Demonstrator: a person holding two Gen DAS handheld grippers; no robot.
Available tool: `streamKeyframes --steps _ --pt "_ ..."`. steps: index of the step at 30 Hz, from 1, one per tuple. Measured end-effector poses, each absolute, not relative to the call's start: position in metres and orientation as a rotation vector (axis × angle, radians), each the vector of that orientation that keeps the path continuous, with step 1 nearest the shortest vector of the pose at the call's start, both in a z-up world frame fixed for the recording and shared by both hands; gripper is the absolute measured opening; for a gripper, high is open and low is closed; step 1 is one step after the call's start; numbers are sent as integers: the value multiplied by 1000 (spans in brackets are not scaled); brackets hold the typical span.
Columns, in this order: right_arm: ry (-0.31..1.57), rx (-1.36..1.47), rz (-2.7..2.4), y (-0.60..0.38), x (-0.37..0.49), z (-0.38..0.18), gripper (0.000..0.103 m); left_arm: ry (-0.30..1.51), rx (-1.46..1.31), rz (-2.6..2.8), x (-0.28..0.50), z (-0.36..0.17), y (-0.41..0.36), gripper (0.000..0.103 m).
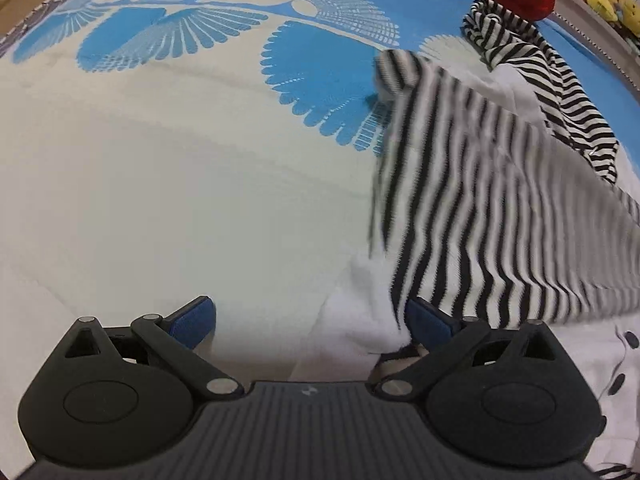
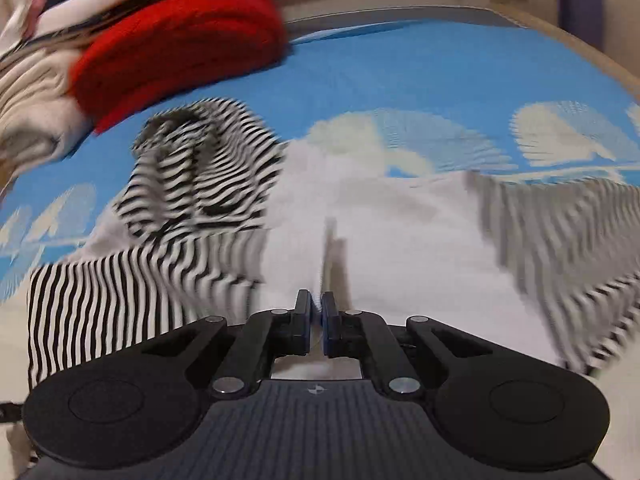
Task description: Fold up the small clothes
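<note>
A: What do the two grippers show, starting closest in?

B: At the bottom of the left wrist view, the left gripper (image 1: 308, 320) has its blue-padded jaws wide apart with nothing pinched; the right-hand pad sits just at the edge of the white and black-striped small garment (image 1: 480, 208).

A: And the other one?

B: At lower centre of the right wrist view, the right gripper (image 2: 316, 320) has its jaws drawn together. A thin sliver of white shows between the pads, but I cannot tell if that is pinched cloth.

A: Where does the garment lie?

B: Spread over the blue and cream leaf-patterned bedspread (image 1: 160, 160), filling the right half of the left view. Beyond it, upper left in the right view, lies a red knitted garment (image 2: 180, 40).
</note>
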State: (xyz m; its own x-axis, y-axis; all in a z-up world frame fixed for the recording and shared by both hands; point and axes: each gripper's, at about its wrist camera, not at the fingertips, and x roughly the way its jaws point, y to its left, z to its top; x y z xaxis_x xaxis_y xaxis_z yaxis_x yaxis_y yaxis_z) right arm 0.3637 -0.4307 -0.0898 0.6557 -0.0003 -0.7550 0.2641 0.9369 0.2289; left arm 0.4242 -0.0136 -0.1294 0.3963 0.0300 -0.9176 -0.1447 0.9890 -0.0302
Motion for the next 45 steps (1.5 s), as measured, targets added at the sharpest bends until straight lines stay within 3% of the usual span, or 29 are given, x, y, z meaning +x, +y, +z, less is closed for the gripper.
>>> streamKeyframes --steps 7,11,14,17,22,24,26,33,34,35,36,37,41,45 --pt "922 345 -207 -451 352 -135 8 1156 -116 141 423 -131 -17 103" --pt "798 435 -246 -496 324 -97 47 1165 -151 123 425 -129 -14 103" --pt "633 526 -418 -566 279 -70 57 1153 -188 103 423 -124 -11 103" --pt "494 762 -647 -644 219 -82 59 1136 -197 64 420 -120 -14 103" --pt "458 1051 -846 -726 160 -136 60 1091 -149 45 417 -114 -24 103" --pt "413 1084 -838 -740 153 -147 60 1082 -152 52 418 -116 -25 103" --pt "372 1099 -817 -753 155 -149 67 1098 -158 48 421 -120 -28 103" --pt "338 1046 -867 -791 201 -151 78 1120 -172 75 432 -132 -26 103" --pt "343 1031 -881 -795 208 -150 78 1119 -167 84 433 -133 -25 103" --pt "352 1014 -889 -799 213 -150 68 1118 -165 90 433 -133 -23 103" --pt "370 985 -897 -802 219 -150 51 1118 -167 97 434 -133 -21 103" --pt "398 945 -888 -804 227 -148 4 1119 -173 106 434 -133 -18 103" --pt "379 708 -878 -780 252 -112 3 1114 -221 120 436 -127 -9 103" --pt "330 376 -666 -691 286 -39 3 1090 -240 108 434 -117 -8 103"
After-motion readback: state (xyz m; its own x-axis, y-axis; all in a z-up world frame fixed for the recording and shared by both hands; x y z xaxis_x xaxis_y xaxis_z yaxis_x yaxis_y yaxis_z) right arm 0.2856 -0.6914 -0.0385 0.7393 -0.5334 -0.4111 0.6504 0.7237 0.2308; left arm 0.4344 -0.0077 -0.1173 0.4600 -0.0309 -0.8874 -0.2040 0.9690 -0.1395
